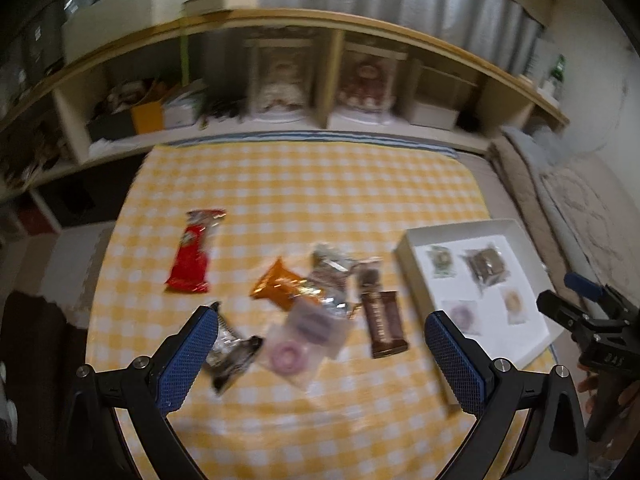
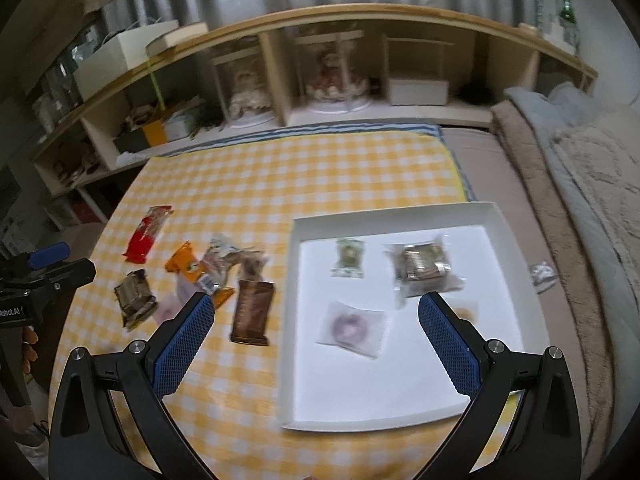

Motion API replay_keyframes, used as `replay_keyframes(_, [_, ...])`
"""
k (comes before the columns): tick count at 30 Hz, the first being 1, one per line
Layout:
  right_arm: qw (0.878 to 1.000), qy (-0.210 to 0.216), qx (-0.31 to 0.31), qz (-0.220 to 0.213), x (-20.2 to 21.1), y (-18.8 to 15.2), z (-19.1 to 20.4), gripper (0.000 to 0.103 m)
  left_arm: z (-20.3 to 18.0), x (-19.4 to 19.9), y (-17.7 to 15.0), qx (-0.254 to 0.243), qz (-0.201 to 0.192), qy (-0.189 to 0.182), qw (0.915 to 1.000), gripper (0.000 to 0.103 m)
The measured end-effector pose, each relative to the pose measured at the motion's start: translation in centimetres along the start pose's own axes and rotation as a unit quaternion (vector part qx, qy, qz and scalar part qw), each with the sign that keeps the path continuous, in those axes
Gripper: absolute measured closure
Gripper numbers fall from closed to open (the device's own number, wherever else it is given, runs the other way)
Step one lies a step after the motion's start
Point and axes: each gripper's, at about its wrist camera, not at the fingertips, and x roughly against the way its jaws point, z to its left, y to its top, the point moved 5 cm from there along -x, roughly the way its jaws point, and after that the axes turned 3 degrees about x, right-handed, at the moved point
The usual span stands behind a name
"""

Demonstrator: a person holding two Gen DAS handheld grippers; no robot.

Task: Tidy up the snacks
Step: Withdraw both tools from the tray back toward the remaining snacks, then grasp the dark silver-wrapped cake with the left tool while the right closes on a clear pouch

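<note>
Four wrapped snacks are already laid in the shallow white cardboard tray (image 2: 394, 216); both grippers, left gripper (image 1: 320, 356) and right gripper (image 2: 316, 344), are held spread and empty. Next, the brown foil-wrapped bar (image 2: 252, 312), left of centre, is judged due for grasping.

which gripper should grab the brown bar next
Probably the left gripper: it hangs open over the loose pile, with the brown bar between its fingers. The right gripper, also open, hangs mostly over the white tray.

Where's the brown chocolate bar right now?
The brown chocolate bar lies on the yellow checked cloth, just left of the white tray, beside the snack pile.
</note>
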Motion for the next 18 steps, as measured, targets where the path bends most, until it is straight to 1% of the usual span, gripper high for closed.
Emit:
replay_keyframes(3, [1.0, 0.017, 0.013, 0.003, -1.3, 0.0, 1.8, 0.0, 2.5, -0.3, -0.2, 0.03, 0.003, -0.002, 0.9995, 0.0])
replay_keyframes(6, [0.999, 0.031, 0.029, 0.009, -2.6, -0.1, 3.6, 0.0, 5.3, -0.8, -0.4, 0.064, 0.005, 0.006, 0.9979, 0.0])
replay_keyframes(9, [0.998, 0.053, 0.043, 0.008, -4.2, -0.3, 5.5, 0.0, 7.9, -1.9, -0.6, 0.11, 0.021, 0.014, 0.9936, 0.0])
replay_keyframes(10, [0.997, 0.061, 0.044, 0.009, -4.7, -0.4, 6.0, 0.0, 8.7, -2.2, -0.8, 0.13, 0.026, 0.018, 0.991, 0.0])
replay_keyframes(12, [0.996, 0.08, 0.049, 0.012, -5.9, -0.3, 7.1, 0.0, 10.1, -3.1, -1.1, 0.165, 0.041, 0.021, 0.9852, 0.004])
replay_keyframes(14, [0.993, 0.097, 0.058, 0.018, -7.3, -0.3, 8.2, 0.0, 11.1, -4.6, -1.6, 0.201, 0.062, 0.014, 0.9776, 0.013])
replay_keyframes(15, [0.992, 0.106, 0.062, 0.021, -8.2, -0.4, 8.7, 0.0, 11.7, -5.4, -1.9, 0.223, 0.077, 0.009, 0.9718, 0.02])
replay_keyframes(16, [0.991, 0.113, 0.064, 0.023, -8.7, -0.4, 9.1, 0.0, 12.1, -6.3, -2.3, 0.245, 0.09, 0.001, 0.9655, 0.023])
replay_keyframes(18, [0.988, 0.135, 0.067, 0.029, -10.1, -0.6, 9.8, 0.0, 13.0, -7.7, -2.9, 0.279, 0.108, -0.009, 0.954, 0.026])
